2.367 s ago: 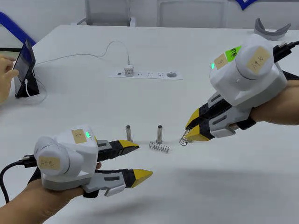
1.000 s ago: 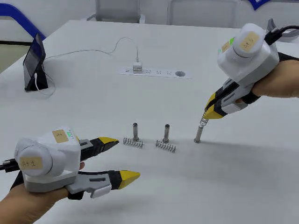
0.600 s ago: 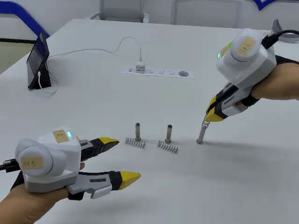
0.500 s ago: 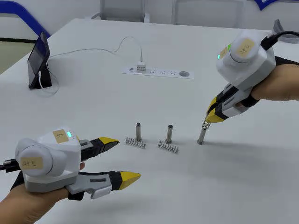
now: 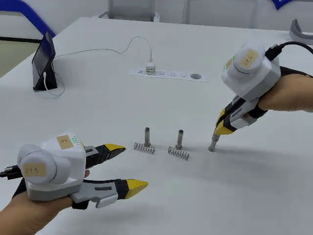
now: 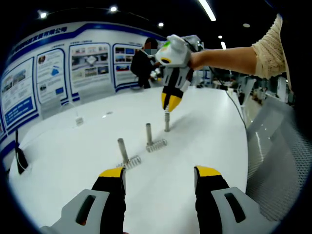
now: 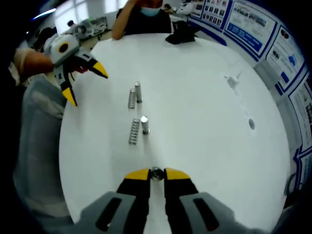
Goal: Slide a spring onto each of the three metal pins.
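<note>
White table [image 5: 98, 98], big, mostly bare. Left gripper [image 5: 135, 165] hovers low near my side of it, jaws wide apart with nothing in them. In its own view [image 6: 160, 171] I look between the yellow tips along the row of pins.

Right gripper [image 5: 221, 129] points down onto the end pin [image 5: 212, 144], jaws nearly together with a narrow gap. In its own view [image 7: 156, 173] a small round metal end sits pinched between the tips. I take that for the end spring [image 5: 214, 138] on the pin top, but it's too small to tell how far down it sits.

Three pins stand upright in a row, apart: first pin [image 5: 146, 134] nearest the left gripper, mid pin [image 5: 180, 138], then the end pin. First spring [image 5: 144, 148] lies flat at the first pin's foot. Mid spring [image 5: 178, 153] lies flat just beside the mid pin's foot. Both those pins are bare. My count: one of three in hand, two to go.

Handling, my guess: the springs are light thin wire, soft along the axis. They will roll, and flick out if squeezed hard. Grip lightly across the coils near one end and leave the other end open for the pin. The pins look slim and stiff. I can't tell if they are fixed, so a sideways push may tip one.
</note>
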Available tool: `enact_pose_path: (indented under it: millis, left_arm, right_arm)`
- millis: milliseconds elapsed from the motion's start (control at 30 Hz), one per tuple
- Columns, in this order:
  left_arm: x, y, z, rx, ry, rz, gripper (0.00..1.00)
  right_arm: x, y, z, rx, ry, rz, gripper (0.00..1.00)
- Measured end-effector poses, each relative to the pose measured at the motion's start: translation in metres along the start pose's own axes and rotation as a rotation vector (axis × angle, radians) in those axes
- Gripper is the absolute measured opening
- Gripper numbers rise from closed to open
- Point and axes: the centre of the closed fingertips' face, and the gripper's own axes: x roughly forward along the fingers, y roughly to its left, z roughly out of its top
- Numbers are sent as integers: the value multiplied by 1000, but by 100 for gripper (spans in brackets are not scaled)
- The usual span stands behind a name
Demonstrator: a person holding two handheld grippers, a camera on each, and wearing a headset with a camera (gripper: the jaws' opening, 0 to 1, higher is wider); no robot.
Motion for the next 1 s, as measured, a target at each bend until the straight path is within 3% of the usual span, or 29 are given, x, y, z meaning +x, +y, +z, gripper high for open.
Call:
enact_pose_path:
  millis: [767,1000]
  left_arm:
    - [0,1,-3,-6,3,4,57]
    - [-1,1,-2,-5,1,5,57]
  right_arm:
    - [23,11,-19,17,63,20,12]
    - [25,11,-20,15,59,18,13]
